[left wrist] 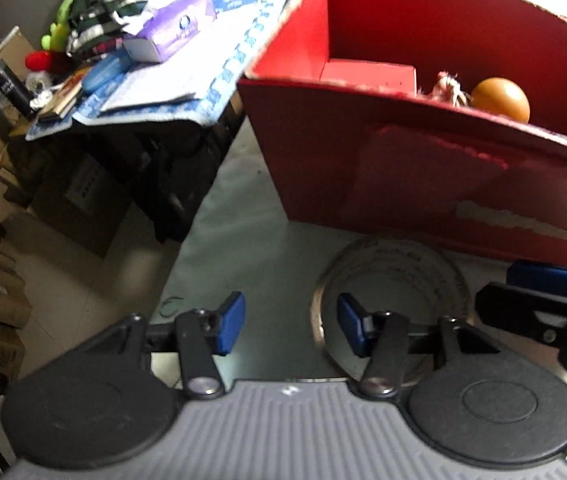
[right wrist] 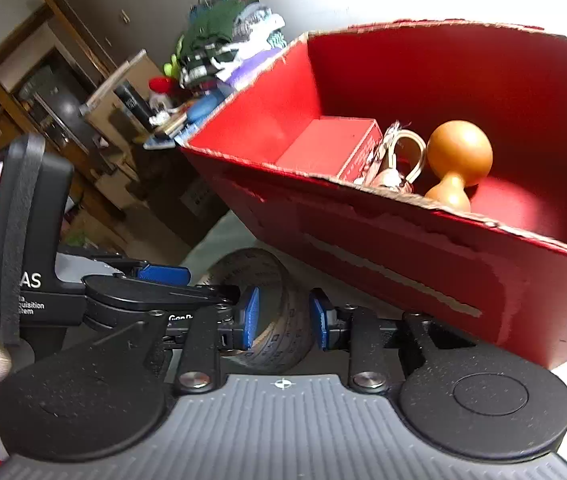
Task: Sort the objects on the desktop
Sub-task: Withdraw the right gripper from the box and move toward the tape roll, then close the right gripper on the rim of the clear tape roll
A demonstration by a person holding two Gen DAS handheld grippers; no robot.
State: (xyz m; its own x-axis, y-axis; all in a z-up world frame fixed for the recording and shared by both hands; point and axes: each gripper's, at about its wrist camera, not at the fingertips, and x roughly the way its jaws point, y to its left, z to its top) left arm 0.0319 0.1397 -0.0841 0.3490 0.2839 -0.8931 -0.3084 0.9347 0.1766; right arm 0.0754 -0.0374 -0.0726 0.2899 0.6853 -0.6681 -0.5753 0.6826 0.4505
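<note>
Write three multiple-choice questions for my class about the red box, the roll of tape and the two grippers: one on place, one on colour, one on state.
1. Where is the roll of tape?
A. Inside the red box
B. On the table in front of the red box
C. On the floor

2. What colour are the gripper pads?
A. Blue
B. Yellow
C. White

3. How is the left gripper?
A. Shut on the wooden gourd
B. Shut on the small red box
C. Open, holding nothing

Answers: 1 B, the tape sits outside the red box, by its front wall. 2 A, the pads on both grippers are blue. 3 C, its jaws stand apart with bare table between; the right gripper brackets the tape.
</note>
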